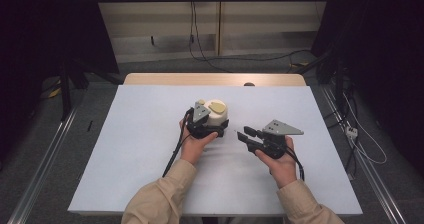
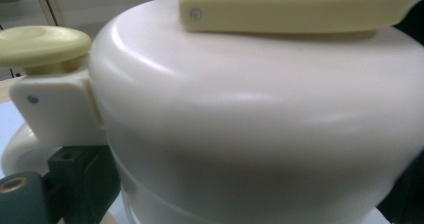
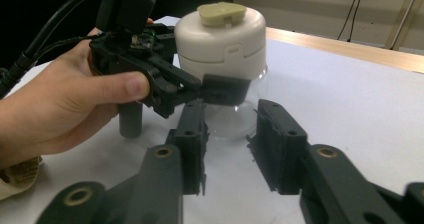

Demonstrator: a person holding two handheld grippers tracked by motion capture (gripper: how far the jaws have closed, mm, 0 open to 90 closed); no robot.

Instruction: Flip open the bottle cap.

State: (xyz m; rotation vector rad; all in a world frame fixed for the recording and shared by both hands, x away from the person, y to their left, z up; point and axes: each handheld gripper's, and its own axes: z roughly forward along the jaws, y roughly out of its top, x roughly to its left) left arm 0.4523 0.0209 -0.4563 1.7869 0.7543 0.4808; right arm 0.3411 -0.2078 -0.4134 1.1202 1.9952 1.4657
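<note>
White table cover [image 1: 150, 149] lies bare at our nine and three o'clock. Centrally, our left gripper [image 1: 210, 123] clamps the cream container [image 1: 216, 115]. Our left gripper view shows its unlabelled dome [image 2: 260, 114] close up. From our right gripper view, the right gripper [image 3: 229, 146] stands partly closed, nothing between its jaws, just short of the container [image 3: 222, 34].

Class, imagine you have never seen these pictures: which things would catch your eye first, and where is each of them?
First, the cream-white container with a yellowish lid piece, standing near the middle of the pale table. The left tool is clamped on its side, its black jaw pressing the wall just below the white top in the right gripper view. To its right, the right tool is held above the table with nothing between its jaws.
</note>
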